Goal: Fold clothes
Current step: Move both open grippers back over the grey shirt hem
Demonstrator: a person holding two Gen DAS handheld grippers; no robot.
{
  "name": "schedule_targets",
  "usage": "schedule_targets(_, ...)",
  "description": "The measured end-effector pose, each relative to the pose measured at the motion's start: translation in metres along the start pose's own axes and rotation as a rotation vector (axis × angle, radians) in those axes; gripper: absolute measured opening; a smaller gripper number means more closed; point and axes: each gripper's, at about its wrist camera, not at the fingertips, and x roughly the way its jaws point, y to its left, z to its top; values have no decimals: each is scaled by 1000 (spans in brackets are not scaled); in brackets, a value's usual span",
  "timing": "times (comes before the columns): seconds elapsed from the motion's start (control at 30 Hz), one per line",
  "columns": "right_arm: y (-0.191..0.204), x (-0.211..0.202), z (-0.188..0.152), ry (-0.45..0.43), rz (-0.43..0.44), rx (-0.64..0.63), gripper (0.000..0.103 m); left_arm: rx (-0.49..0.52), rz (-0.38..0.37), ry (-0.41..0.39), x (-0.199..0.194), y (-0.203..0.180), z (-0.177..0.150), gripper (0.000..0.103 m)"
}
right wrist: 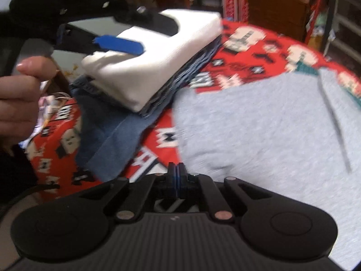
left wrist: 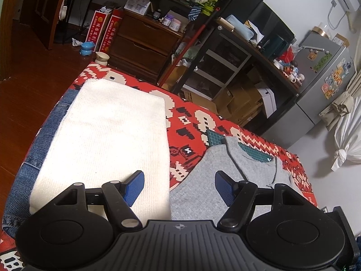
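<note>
A folded white knit garment lies on top of folded denim at the left of a red patterned blanket. To its right a grey sweatshirt lies spread flat, collar toward the far edge. My left gripper hovers open above the gap between the two, nothing between its blue pads. In the right wrist view, which is motion-blurred, my right gripper is shut just above the near left edge of the grey sweatshirt, with no cloth visible in it. The white stack and denim lie beyond.
A green cutting mat pokes out under the sweatshirt collar. A person's hand holds the left gripper's handle at the left. Past the blanket stand a wooden drawer chest, a dark shelf unit, cardboard boxes and a grey fridge.
</note>
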Motion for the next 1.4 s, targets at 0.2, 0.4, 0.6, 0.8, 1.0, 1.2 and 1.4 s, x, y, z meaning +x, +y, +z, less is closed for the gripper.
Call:
schedule_targets(0.2, 5, -26, 1, -50, 21, 26, 8, 21, 4, 4, 0, -5, 0, 69)
schedule_targets(0.4, -11, -85, 3, -140, -14, 113, 18, 72, 10, 9, -1, -20, -5, 69)
schedule_targets(0.6, -44, -140, -16, -192, -71, 216, 27, 146, 17, 40, 0, -47, -25, 69)
schedule_targets(0.8, -75, -180, -60, -211, -194, 273, 33, 235, 17, 77, 2, -85, -54, 66)
schedule_targets(1.0, -100, -202, -112, -191, -294, 309, 33, 373, -10, 158, 13, -132, -88, 55)
schedule_targets(1.2, -120, -217, -159, -196, -306, 387, 33, 331, 12, 286, 33, -145, -118, 19)
schedule_targets(1.4, -130, -222, -187, -216, -278, 447, 33, 217, 29, 369, 32, -133, -132, 5)
